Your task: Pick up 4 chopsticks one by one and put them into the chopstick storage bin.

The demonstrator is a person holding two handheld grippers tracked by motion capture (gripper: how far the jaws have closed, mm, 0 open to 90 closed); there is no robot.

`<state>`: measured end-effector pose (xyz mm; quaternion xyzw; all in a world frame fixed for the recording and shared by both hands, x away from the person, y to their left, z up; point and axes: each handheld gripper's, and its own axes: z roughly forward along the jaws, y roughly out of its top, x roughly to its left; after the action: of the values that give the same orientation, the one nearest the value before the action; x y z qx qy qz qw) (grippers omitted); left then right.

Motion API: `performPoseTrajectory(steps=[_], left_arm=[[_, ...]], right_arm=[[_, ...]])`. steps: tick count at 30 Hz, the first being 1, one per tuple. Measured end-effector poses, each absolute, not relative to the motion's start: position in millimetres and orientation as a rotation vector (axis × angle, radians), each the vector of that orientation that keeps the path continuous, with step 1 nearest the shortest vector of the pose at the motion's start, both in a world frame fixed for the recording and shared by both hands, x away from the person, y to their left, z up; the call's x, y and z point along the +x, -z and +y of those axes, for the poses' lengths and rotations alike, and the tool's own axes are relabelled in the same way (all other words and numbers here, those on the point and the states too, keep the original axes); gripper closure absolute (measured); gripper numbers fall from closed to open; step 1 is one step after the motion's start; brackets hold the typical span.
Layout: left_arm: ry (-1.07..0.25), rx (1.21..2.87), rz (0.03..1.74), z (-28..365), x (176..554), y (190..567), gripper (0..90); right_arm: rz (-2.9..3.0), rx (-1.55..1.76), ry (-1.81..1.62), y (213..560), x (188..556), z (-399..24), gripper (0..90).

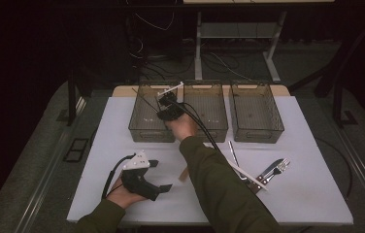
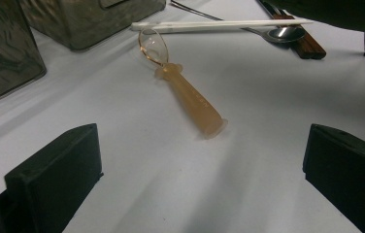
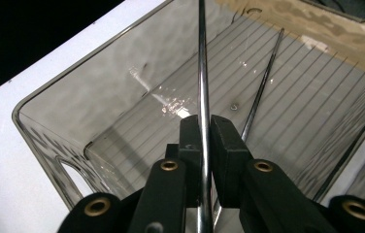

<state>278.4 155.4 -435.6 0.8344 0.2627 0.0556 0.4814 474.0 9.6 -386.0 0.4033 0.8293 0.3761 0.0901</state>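
Right tongs [image 3: 205,133] pinch a thin metal rod [image 3: 202,73], probably a chopstick, over the left bin [image 3: 49,104]; lower before releasing. Left tongs [image 2: 202,170] wide, empty.

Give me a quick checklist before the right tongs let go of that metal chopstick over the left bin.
1. Right tongs shut on the metal chopstick: ok.
2. Chopstick above the left bin, not the table: ok.
3. Another chopstick already lies inside the bin: ok.
4. Tip touching the bin floor: cannot tell.
5. Left tongs open, nothing gripped, facing the amber spoon: ok.
6. White chopstick waiting on the table: ok.
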Motion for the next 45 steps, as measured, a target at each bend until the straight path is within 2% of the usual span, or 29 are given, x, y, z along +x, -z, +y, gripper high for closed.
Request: performPoseTrajectory(steps=[14, 22, 36, 45], left_arm=[[-0.138, 2.033, 0.640, 156, 279, 435, 0.0], [-0.139, 2.032, 0.645, 156, 278, 436, 0.0], [-0.147, 2.020, 0.663, 157, 278, 436, 0.0], [-0.151, 2.031, 0.658, 157, 279, 436, 0.0]], right_arm=[[2.490, 1.102, -1.140, 376, 463, 0, 50.3], [2.499, 1.059, -1.200, 367, 451, -25, 39.4], [2.507, 0.949, -1.294, 347, 423, -85, 30.8], [2.501, 0.931, -1.313, 341, 404, -122, 30.3]])
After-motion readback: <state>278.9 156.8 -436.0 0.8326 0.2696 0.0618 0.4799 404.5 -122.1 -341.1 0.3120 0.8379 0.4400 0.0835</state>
